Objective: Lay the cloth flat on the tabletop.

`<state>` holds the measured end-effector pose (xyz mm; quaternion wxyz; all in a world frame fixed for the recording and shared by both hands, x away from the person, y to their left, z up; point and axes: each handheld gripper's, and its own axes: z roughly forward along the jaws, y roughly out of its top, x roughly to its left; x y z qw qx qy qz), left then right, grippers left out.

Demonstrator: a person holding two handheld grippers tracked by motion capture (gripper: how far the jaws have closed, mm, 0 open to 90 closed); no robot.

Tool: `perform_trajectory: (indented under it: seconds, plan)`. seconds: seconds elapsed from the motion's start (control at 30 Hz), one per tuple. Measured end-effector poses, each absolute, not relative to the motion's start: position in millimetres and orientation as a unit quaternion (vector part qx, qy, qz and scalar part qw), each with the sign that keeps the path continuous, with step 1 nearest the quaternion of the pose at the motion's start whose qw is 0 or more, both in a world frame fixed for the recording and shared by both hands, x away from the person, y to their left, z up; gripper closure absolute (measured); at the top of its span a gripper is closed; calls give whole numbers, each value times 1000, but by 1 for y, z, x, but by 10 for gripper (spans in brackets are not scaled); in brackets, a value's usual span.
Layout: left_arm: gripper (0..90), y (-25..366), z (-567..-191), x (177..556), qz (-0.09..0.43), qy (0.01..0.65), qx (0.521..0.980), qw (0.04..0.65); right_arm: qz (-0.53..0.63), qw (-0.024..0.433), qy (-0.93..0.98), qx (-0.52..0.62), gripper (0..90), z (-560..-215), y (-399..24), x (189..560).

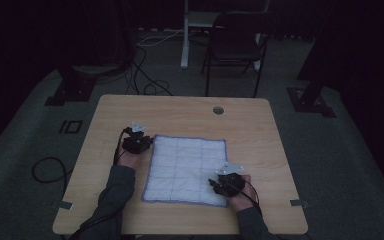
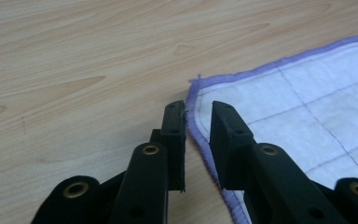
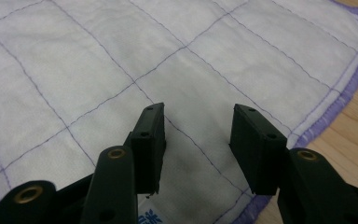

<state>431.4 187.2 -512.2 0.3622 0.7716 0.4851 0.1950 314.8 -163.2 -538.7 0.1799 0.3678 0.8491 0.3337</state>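
A white quilted cloth (image 1: 186, 169) with a purple hem lies flat in the middle of the wooden table (image 1: 245, 125). My left gripper (image 1: 138, 141) is at the cloth's far left corner. In the left gripper view the cloth (image 2: 303, 107) has its hem between the jaws of the left gripper (image 2: 198, 112), which stands open by a narrow gap. My right gripper (image 1: 226, 183) is over the cloth's near right corner. In the right gripper view the right gripper (image 3: 198, 123) is wide open just above the cloth (image 3: 177, 60), holding nothing.
A round cable hole (image 1: 218, 110) sits near the table's far edge. Behind the table stand a black chair (image 1: 235, 45) and a white post (image 1: 185, 35), with cables (image 1: 145, 75) on the floor. The room around is dark.
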Motion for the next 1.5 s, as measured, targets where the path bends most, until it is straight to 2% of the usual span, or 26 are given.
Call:
perform_trajectory:
  seconds: [0.17,0.47,0.77,1.17,1.5]
  plan:
    - [727,186,-514,418,188,486,763,383,337,171,847,375,540,-539,-168,318]
    - [612,181,-513,391,189,469,762,405,340,162,848,374,523,-539,-173,324]
    - [564,184,-509,373,201,471,751,417,341,163,845,378,504,-540,-177,327]
    - [556,185,-510,351,211,473,746,419,343,163,842,383,486,-540,-177,327]
    - [551,174,-518,340,204,468,760,402,345,164,841,383,486,-541,-178,326]
